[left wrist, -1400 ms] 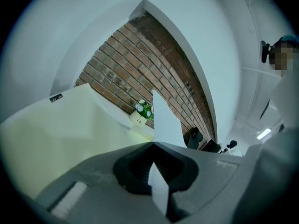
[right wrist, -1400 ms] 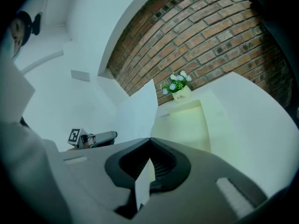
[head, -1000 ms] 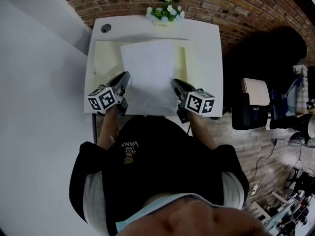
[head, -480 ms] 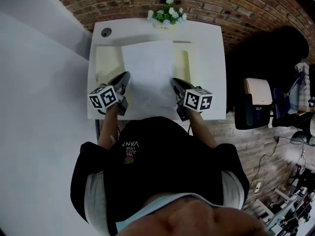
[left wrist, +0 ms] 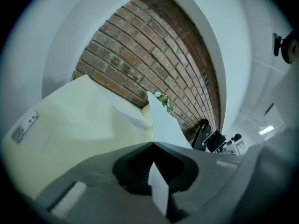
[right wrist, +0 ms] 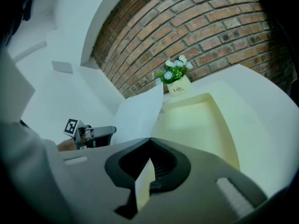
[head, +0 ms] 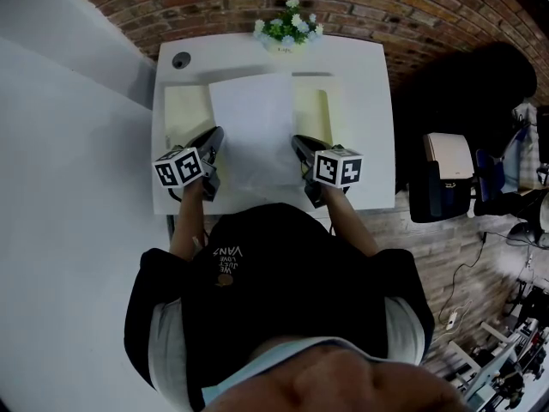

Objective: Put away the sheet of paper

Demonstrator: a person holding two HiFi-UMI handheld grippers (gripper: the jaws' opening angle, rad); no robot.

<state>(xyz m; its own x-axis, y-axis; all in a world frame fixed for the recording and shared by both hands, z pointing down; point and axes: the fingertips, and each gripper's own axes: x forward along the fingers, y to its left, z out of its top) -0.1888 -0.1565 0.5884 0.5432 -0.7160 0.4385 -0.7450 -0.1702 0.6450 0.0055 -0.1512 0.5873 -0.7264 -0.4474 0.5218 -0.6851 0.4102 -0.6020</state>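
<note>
The white rectangular desk [head: 364, 101] stands against a red brick wall [head: 429, 15]. On the desk lies a shallow pale-yellow rectangular tray [head: 184, 110] with nothing in it. The white sheet of paper [head: 253, 127] is held over the tray's middle, with its far edge toward 12 o'clock. I cannot tell whether that edge touches the tray.

The left gripper [head: 216, 136] pinches the sheet at its 8 o'clock corner and the right gripper [head: 296, 142] at 4 o'clock. Both have their jaws closed flat on the paper's edge.

A small pot of white flowers [head: 287, 28] sits at the desk's 12 o'clock, and a dark round cable hole [head: 181, 59] at 11.

The sheet seems to be picked up and brought over the tray. Lowering it in and letting go remain.
</note>
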